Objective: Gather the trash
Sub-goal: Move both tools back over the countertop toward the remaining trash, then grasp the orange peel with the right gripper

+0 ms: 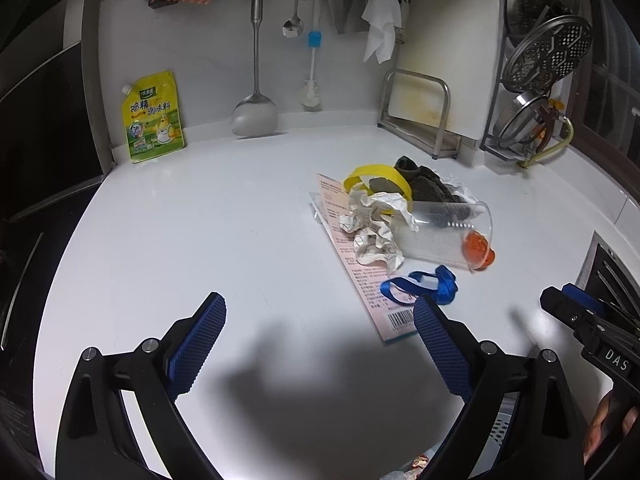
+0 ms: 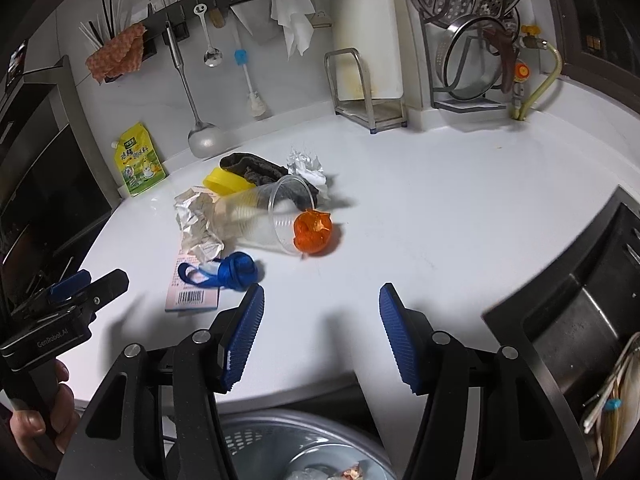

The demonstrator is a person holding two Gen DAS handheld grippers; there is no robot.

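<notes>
Nearest to me, both grippers are hanging over the front edge of the white counter point(image 2: 460, 208) with nothing in either one: the right gripper point(image 2: 322, 338) is standing with its blue pads well apart, and the left gripper point(image 1: 320, 344) is spread just as wide, also empty. Below the right one a perforated bin point(image 2: 280, 440) is showing under the counter edge with a few scraps already lying in it. Just ahead of the left gripper's right-hand pad, a pink leaflet point(image 1: 370, 292) is lying flat with its barcode end towards us and its long axis running away up and to the left; a knotted blue ribbon point(image 2: 236, 272) is sitting on its near end, close to the right gripper's left-hand pad as well. Beyond that, a clear plastic cup point(image 2: 256, 220) is lying on its side, its long axis running across the right gripper's line, mouth turned to the right and touching an orange peel point(image 2: 314, 232); crumpled paper point(image 2: 200, 220) is bunched against its base. Farther back are a yellow lid point(image 2: 224, 180), a dark rag point(image 2: 256, 170) and a wad of white tissue point(image 2: 306, 166). I judge the ribbon the closest pick for either hand, while the peel is lying ahead and slightly left of the right gripper
</notes>
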